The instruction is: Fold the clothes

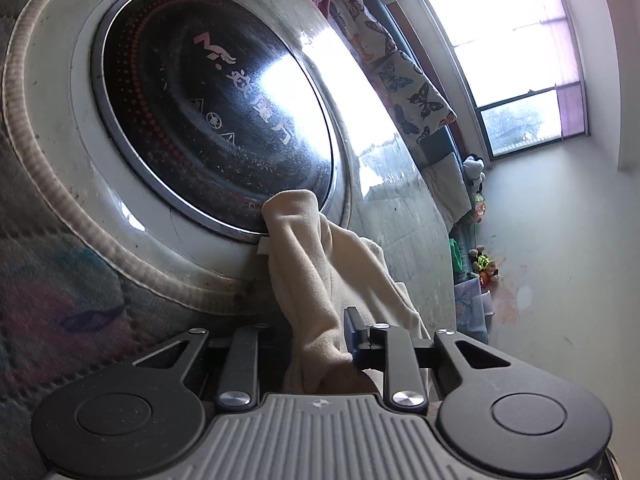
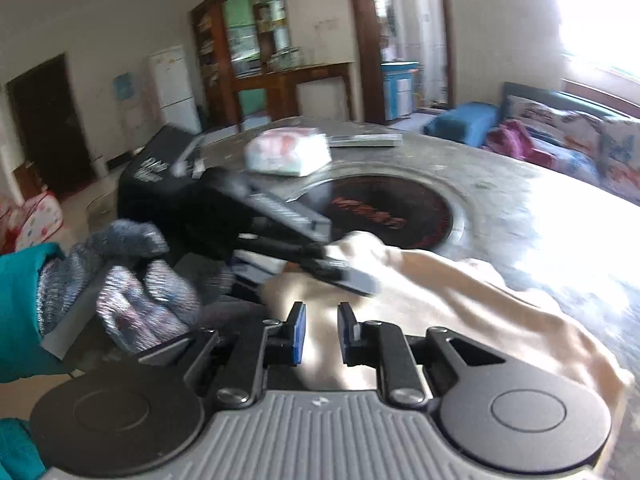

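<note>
The table (image 2: 540, 208) edge curves at right of the frame; the left gripper (image 1: 320, 344) clenches the cream cloth (image 1: 320, 280); the right gripper (image 2: 321, 334), released, hovers over the cloth's lower part.

A cream-coloured, soft fleece-like garment (image 1: 320, 280) is seen bunched and creased in the lower centre of the left wrist view, rising in vertical folds toward the middle of the frame. In the right wrist view the same cloth (image 2: 460, 300) is spread loosely across the lower centre and lower right, rumpled and unfolded.
</note>
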### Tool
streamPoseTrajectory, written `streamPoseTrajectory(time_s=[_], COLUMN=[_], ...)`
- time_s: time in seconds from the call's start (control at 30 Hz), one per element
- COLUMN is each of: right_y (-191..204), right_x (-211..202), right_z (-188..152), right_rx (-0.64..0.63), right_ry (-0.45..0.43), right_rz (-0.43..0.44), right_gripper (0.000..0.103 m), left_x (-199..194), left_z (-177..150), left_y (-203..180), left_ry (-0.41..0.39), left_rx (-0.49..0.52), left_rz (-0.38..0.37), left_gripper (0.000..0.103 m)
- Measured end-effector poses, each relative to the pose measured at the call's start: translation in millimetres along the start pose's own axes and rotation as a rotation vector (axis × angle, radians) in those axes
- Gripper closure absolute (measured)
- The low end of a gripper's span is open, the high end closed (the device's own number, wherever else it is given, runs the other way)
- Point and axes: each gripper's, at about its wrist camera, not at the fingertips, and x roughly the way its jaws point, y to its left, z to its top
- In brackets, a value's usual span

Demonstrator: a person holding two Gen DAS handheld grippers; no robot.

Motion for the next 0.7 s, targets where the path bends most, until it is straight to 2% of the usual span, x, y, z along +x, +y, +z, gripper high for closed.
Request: streamPoseTrajectory(time_s=[0.07,0.23,0.33,0.47,0.53,0.7], right_y=[-16.3,-69.6,-97.2,-128.3,-145.1,-156.6], right_x=[-11.9,-31.9,-38.3,-35.9,-33.1,-35.9], right_z=[-6.6,-28.4,-43.3,-55.0,-63.6,-71.4], right_rx=[0.043,0.197,0.294,0.399,0.459,0.503], right_ry=[-0.001,0.009,0.003,-0.014,-0.018,-0.066], right_rz=[-0.073,-0.266,-0.341,-0.365,-0.352,-0.333], right_gripper=[0.072,0.067,0.064,0.064,0.063,0.065], left_x=[0.3,1.0,1.5,1.3,3.2,5.2], left_z=[0.0,-0.6,-3.0,-5.9,-6.0,-8.2], left_y=[-2.4,-8.6,-12.1,-14.7,-16.8,-22.2], left_ry=[-0.004,-0.010,-0.013,-0.013,-0.012,-0.017], left_rx=[0.022,0.069,0.091,0.110,0.115,0.146], left_rz=[0.009,0.027,0.036,0.046,0.049,0.065], left_gripper=[0.077,0.077,0.077,0.077,0.077,0.077])
